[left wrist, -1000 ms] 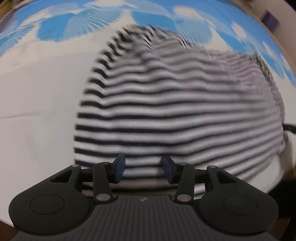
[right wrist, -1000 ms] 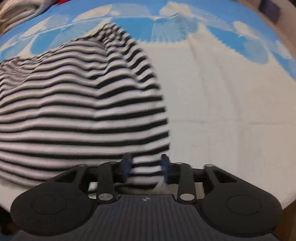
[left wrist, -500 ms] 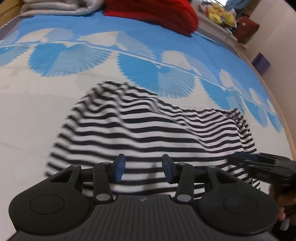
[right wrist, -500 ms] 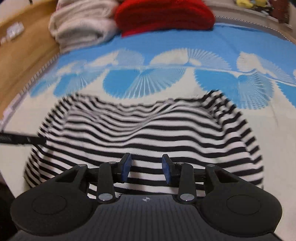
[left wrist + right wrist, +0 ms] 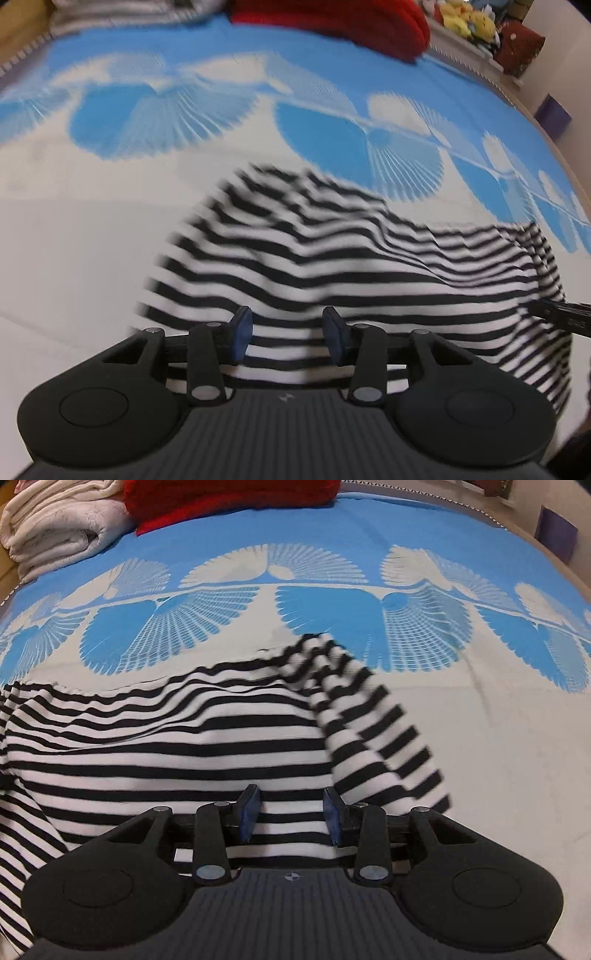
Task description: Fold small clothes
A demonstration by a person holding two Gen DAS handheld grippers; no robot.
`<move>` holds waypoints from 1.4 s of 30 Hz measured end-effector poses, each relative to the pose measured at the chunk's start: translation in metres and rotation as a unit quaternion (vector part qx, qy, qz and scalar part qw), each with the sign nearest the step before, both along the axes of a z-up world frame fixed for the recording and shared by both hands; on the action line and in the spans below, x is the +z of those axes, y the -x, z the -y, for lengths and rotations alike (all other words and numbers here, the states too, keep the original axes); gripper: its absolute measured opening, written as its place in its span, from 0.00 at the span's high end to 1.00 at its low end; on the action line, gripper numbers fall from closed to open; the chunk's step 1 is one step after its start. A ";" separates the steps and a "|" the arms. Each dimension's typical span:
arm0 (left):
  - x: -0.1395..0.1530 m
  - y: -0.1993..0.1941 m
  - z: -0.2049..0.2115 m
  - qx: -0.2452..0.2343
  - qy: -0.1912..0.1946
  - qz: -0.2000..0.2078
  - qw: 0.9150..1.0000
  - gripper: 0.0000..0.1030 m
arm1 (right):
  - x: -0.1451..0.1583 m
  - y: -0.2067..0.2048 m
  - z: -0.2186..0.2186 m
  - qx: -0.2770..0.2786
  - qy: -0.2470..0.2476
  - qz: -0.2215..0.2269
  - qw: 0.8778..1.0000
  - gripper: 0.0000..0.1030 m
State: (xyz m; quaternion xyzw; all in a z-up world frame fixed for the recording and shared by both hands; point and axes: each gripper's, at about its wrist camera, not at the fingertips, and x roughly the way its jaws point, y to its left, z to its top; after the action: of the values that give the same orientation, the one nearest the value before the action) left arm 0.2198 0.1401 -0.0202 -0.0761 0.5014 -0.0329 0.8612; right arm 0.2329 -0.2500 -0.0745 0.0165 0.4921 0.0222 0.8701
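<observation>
Fingers [image 5: 248, 816] over black-and-white striped garment [image 5: 177, 753], rumpled, one sleeve angled out

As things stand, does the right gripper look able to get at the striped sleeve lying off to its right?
Probably yes. The striped sleeve lies on top of the bedspread just right of the right gripper, with nothing over it. The fingers stand apart above the shirt body.
</observation>
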 end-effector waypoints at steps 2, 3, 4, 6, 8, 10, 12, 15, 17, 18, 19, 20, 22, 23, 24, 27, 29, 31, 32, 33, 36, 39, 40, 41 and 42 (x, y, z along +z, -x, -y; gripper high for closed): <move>0.009 0.009 -0.018 0.013 0.014 0.009 1.000 0.55 | 0.002 0.006 0.009 0.003 0.005 0.007 1.000 0.63; 0.014 0.015 -0.027 0.019 0.021 0.013 1.000 0.55 | 0.005 0.010 0.014 0.005 0.002 0.012 1.000 0.63; 0.020 0.022 -0.035 0.023 0.027 0.019 0.999 0.55 | 0.012 0.017 0.020 0.005 -0.004 0.019 1.000 0.63; 0.030 0.039 -0.047 0.031 0.026 0.034 0.999 0.55 | 0.028 0.034 0.032 -0.002 -0.021 0.038 0.999 0.62; 0.039 0.057 -0.052 0.039 0.028 0.044 0.998 0.55 | 0.042 0.052 0.043 -0.016 -0.043 0.050 0.998 0.62; 0.044 0.074 -0.055 0.044 0.034 0.055 0.997 0.55 | 0.052 0.071 0.049 -0.027 -0.062 0.058 0.996 0.62; 0.046 0.092 -0.056 0.049 0.033 0.062 0.996 0.60 | 0.061 0.091 0.052 -0.034 -0.078 0.070 0.994 0.61; 0.043 0.121 -0.054 0.051 0.038 0.065 0.996 0.78 | 0.072 0.116 0.050 -0.033 -0.091 0.090 0.991 0.61; 0.037 0.137 -0.053 0.049 0.037 0.064 0.996 0.79 | 0.077 0.133 0.047 -0.023 -0.087 0.105 0.990 0.61; 0.034 0.144 -0.054 0.050 0.040 0.062 0.996 0.79 | 0.079 0.140 0.046 -0.019 -0.081 0.111 0.990 0.61; 0.031 0.149 -0.056 0.055 0.047 0.058 0.996 0.79 | 0.081 0.148 0.045 -0.018 -0.075 0.117 0.990 0.61; 0.028 0.154 -0.059 0.063 0.057 0.053 0.995 0.79 | 0.082 0.153 0.045 -0.019 -0.073 0.119 0.990 0.61; 0.025 0.159 -0.065 0.082 0.077 0.041 0.993 0.79 | 0.085 0.163 0.048 -0.030 -0.082 0.118 0.989 0.61; 0.024 0.161 -0.068 0.091 0.086 0.036 0.991 0.79 | 0.087 0.165 0.049 -0.039 -0.091 0.116 0.988 0.61; 0.024 0.161 -0.071 0.103 0.095 0.029 0.990 0.79 | 0.088 0.167 0.051 -0.049 -0.104 0.114 0.987 0.61; 0.024 0.159 -0.075 0.131 0.119 -0.010 0.984 0.76 | 0.089 0.170 0.048 -0.057 -0.131 0.109 0.984 0.61; 0.026 0.160 -0.075 0.131 0.136 -0.013 0.982 0.63 | 0.089 0.172 0.041 -0.047 -0.131 0.111 0.984 0.61; 0.021 0.163 -0.072 0.125 0.130 -0.003 0.984 0.58 | 0.086 0.176 0.035 -0.037 -0.122 0.113 0.985 0.61; 0.017 0.166 -0.071 0.127 0.114 0.008 0.985 0.58 | 0.084 0.177 0.033 -0.035 -0.119 0.111 0.986 0.61; 0.011 0.170 -0.071 0.130 0.099 0.020 0.986 0.58 | 0.082 0.177 0.031 -0.033 -0.117 0.105 0.987 0.61; -0.005 0.164 -0.084 0.188 0.136 -0.019 0.972 0.60 | 0.081 0.174 0.027 -0.025 -0.113 0.108 0.987 0.61; -0.003 0.162 -0.090 0.198 0.158 -0.011 0.967 0.59 | 0.072 0.168 0.023 -0.012 -0.078 0.103 0.991 0.61; -0.007 0.164 -0.092 0.205 0.168 -0.020 0.964 0.59 | 0.069 0.165 0.023 -0.012 -0.073 0.099 0.992 0.61; -0.013 0.165 -0.095 0.214 0.183 -0.033 0.959 0.59 | 0.065 0.163 0.023 -0.013 -0.074 0.094 0.993 0.61; -0.019 0.167 -0.099 0.225 0.201 -0.048 0.952 0.59 | 0.063 0.160 0.022 -0.014 -0.076 0.091 0.993 0.61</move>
State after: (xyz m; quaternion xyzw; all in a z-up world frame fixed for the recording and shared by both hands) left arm 0.0533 0.2386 -0.0397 -0.3598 0.4953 0.0657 0.7880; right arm 0.0729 -0.2722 -0.0119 0.0871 0.4079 0.0491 0.9075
